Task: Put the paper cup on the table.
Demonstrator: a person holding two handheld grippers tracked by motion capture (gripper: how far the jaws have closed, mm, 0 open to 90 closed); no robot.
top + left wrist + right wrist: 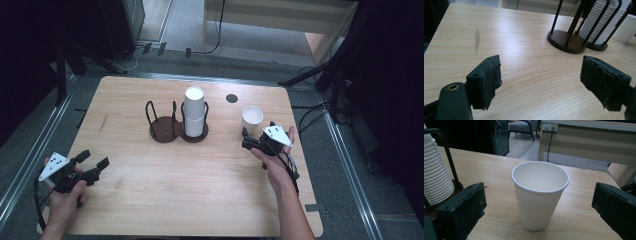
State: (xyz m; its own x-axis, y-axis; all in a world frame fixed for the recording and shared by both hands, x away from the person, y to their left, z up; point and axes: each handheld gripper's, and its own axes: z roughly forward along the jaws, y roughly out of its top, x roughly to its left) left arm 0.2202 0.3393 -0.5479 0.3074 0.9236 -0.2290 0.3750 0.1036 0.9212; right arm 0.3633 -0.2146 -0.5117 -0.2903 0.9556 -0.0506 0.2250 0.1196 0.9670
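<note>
Right tool (539, 202): released, jaws spread wide with nothing pressed between the pads.
Paper cup (540, 195): upright on the table (579, 220), mouth up and empty, just ahead of this tool, between the line of its jaws.
Handling: likely very light and thin-walled; a hard squeeze would crumple it and a nudge would tip it. Best taken at mid-wall, gently.
Left tool (92, 167): released and empty, well apart, near the table's front corner.
Around: cup holder (172, 131) with a stack of cups (194, 112) lies off to the side of the right tool, near the paper cup but not blocking it.
</note>
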